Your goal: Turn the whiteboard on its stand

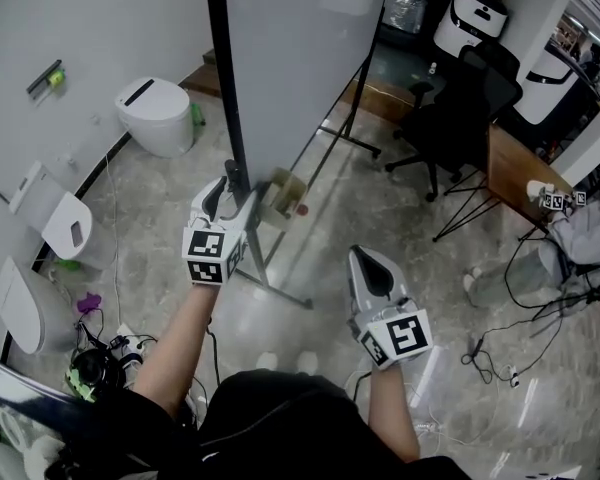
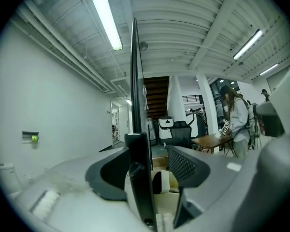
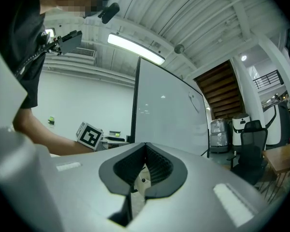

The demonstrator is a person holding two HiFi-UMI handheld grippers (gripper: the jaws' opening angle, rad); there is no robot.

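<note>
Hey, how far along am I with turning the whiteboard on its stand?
Done: nothing that shows. The whiteboard sits on its stand, and no turn can be judged. In hand: the left gripper has its open fingers either side of the black frame edge, not pressing it. The right gripper is shut, empty, away from the board. Left: probably close on the frame and swing the board round.

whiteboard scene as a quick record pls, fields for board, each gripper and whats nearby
board: whiteboard upright on its stand, black side frame toward the person
left gripper: jaws apart, side frame between them, not clamped
right gripper: jaws together, empty, clear of the board
nearby: office chair; cardboard box by the stand's base
</note>
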